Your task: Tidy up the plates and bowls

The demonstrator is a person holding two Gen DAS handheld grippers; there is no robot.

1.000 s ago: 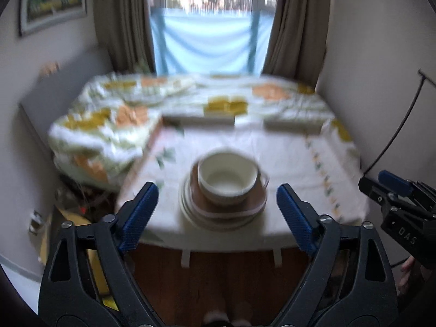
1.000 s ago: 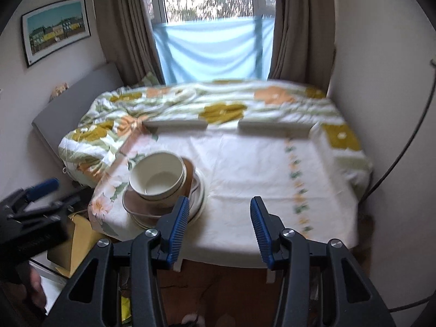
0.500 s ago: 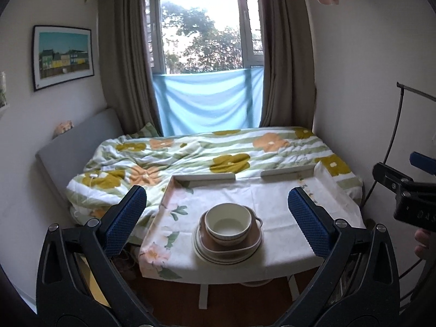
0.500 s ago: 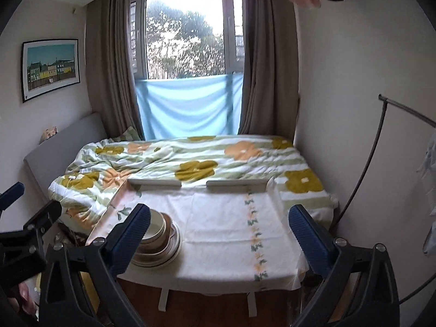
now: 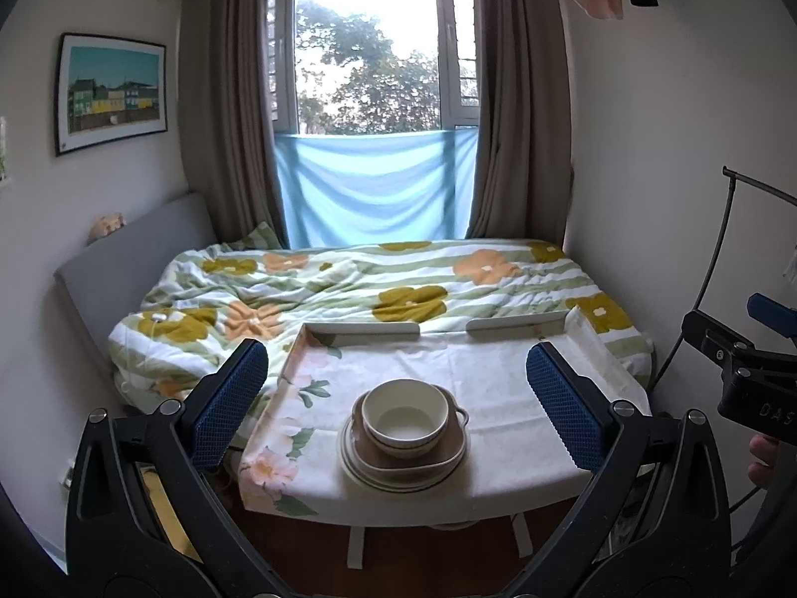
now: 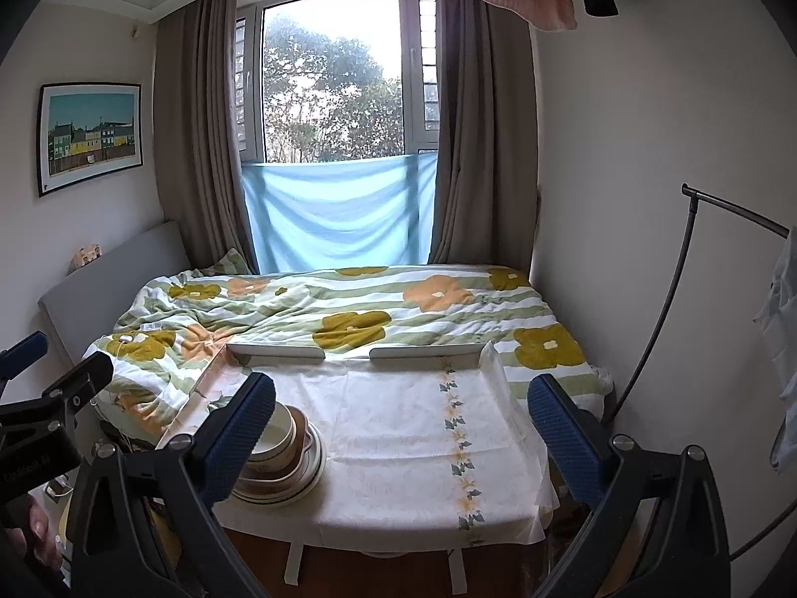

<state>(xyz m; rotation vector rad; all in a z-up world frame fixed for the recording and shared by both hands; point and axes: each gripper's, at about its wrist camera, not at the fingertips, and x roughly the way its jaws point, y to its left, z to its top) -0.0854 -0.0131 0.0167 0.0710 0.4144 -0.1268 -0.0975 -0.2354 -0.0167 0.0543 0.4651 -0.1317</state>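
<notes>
A cream bowl sits nested on a brown square dish, itself on round plates, the whole stack resting at the near left part of the cloth-covered table. Left gripper and right gripper both stand back from the table, jaws fully spread and empty. Judgement: glazed ceramic, rigid, heavy stacked, slippery, chip-prone; take the bowl by its rim.

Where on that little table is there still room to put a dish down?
The tablecloth is bare from the stack of plates across to the leaf-patterned stripe and back to the raised rails. Only the stack's near-left corner is crowded.
</notes>
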